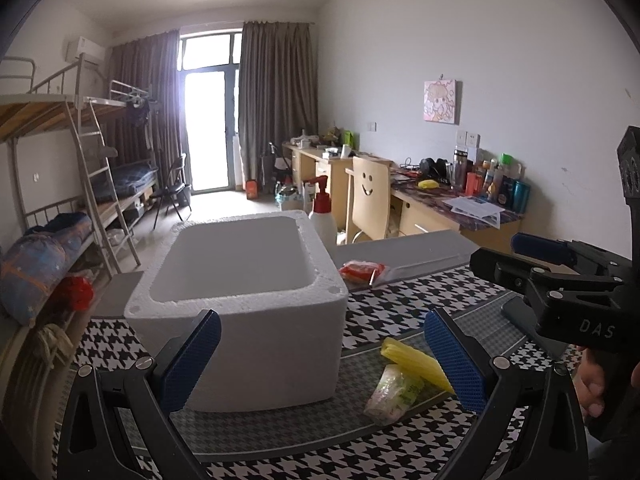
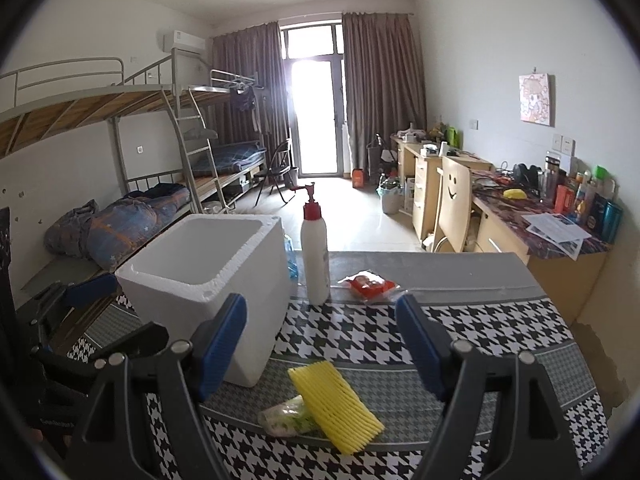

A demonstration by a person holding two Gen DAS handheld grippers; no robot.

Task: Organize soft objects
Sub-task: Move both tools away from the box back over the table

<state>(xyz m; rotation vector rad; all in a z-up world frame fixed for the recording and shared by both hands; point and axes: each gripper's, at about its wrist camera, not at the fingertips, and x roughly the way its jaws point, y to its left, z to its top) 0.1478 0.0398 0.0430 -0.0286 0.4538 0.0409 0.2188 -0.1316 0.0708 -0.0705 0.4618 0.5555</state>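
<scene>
Both grippers' fingers (image 2: pixel 218 344) wide apart w/ nothing gripped, yellow foam sleeve (image 2: pixel 335 406) beside empty styrofoam box (image 2: pixel 208 276)

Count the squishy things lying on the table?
3: a yellow ribbed foam sleeve near the front, a clear green-printed plastic packet touching it, and a red sealed packet farther back. None shows inside the box.

A table (image 2: pixel 480 320) covered in a black-and-white houndstooth cloth carries everything. Just ahead of the right gripper (image 2: pixel 320 344) lie a yellow ribbed foam sleeve (image 2: pixel 334 404) overlapping a clear green-printed packet (image 2: pixel 286 416). Farther ahead-left stands a white foam box (image 2: pixel 240 300), beyond it a white pump bottle (image 2: pixel 315 256) and a red packet (image 2: pixel 370 285).
</scene>
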